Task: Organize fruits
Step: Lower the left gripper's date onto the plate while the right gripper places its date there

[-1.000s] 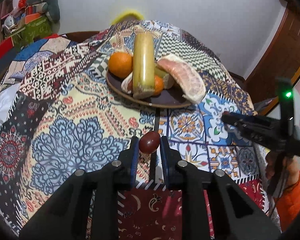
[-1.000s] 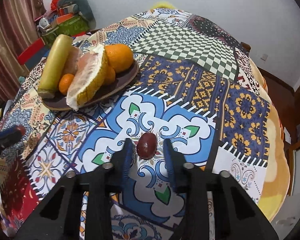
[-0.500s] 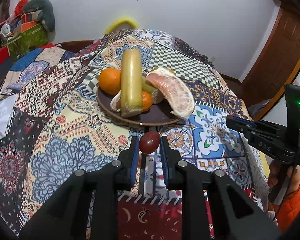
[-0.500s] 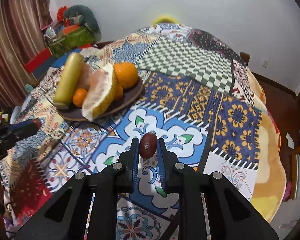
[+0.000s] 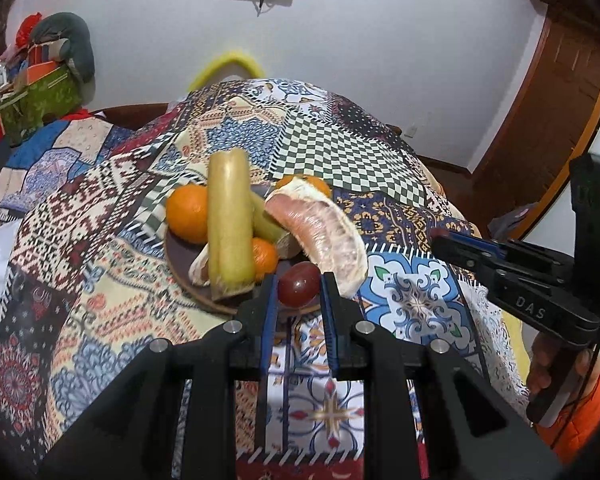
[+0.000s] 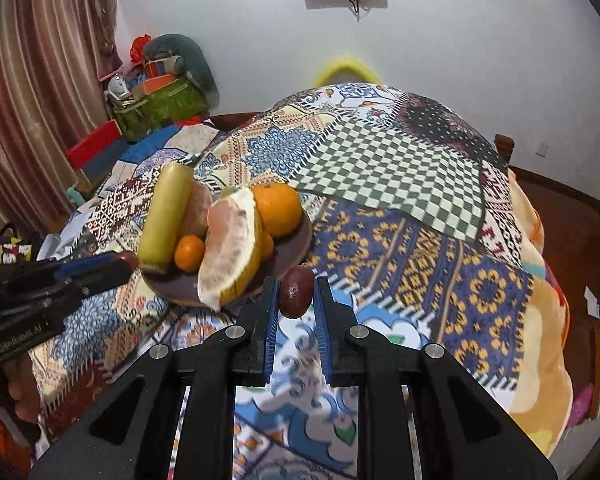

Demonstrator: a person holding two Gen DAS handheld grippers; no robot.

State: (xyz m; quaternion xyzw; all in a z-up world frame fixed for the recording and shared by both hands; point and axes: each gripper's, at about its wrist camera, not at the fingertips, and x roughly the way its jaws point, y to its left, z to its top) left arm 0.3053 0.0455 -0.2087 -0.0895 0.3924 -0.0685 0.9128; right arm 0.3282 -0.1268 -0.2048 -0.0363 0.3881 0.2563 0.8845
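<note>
Left wrist view showed the left gripper pinched tight on a small dark red fruit. The fruit sat between the two blue pads, up off the cloth. The brown plate was right ahead of it, and the fruit hung just over the plate's near edge. So the way to go was forward and a little down.

The right gripper also squeezed a dark red fruit of its own. This one stood tall, with its long side going up and down between the fingers. The plate lay ahead and to the left of it, close by. I think the left one was nearer to the plate, since its fruit was already over the rim.

The plate was pretty full. A long yellow-green stalk lay across it, pointing away from the left gripper. There was a big orange on the left, a small orange in the middle, and a big peeled pomelo wedge on the right. The free spot looked like the front edge, between the stalk and the wedge. It was a tight gap, so the fruit might roll off onto the patchwork tablecloth.
</note>
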